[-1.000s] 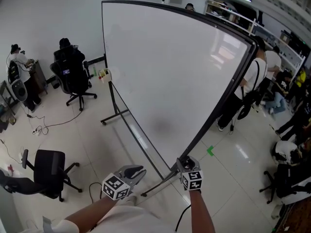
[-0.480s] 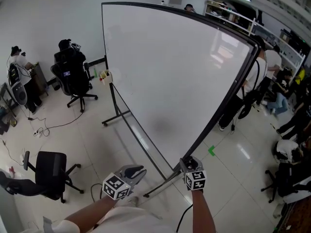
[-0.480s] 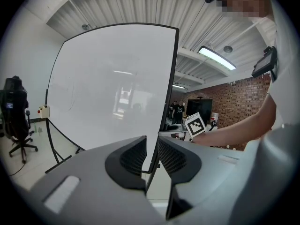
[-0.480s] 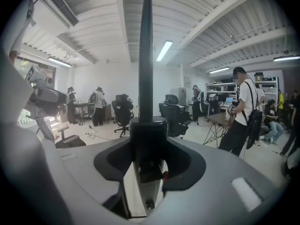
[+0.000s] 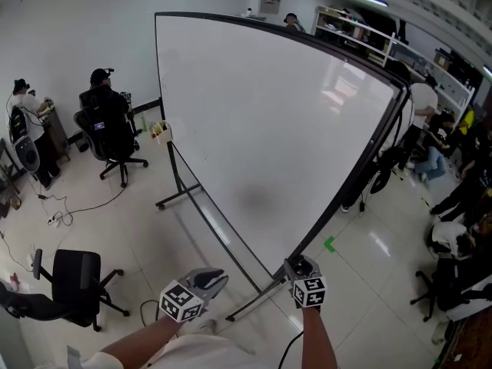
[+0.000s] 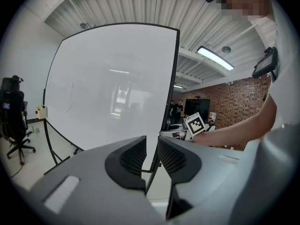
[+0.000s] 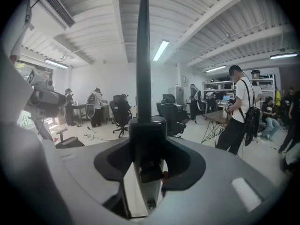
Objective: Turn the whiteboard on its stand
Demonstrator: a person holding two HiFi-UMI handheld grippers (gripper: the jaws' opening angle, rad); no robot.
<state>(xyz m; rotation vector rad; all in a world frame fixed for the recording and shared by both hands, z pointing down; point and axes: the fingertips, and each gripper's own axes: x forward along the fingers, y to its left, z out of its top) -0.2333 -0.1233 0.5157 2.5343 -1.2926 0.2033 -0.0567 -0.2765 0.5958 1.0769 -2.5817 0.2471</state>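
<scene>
Black frame (image 5: 346, 183): it runs all round the whiteboard (image 5: 261, 129). It is the hard part, so I grab there and not on the smooth white face.
Whiteboard: it is up on its stand (image 5: 178, 177) on the floor (image 5: 154, 229), big and wide in front of me. Its near bottom corner is low down by my hands.
Right gripper (image 5: 300, 267): my fingers pinch that bottom corner, with the frame between them. I think a corner is the best spot, because a small push there should swing the whole whiteboard.
Left gripper (image 5: 211, 277): it is just left of the same corner, under the whiteboard's bottom edge, not touching it. Its fingers are a little apart and hold nothing. I think it is close by so it can help.
</scene>
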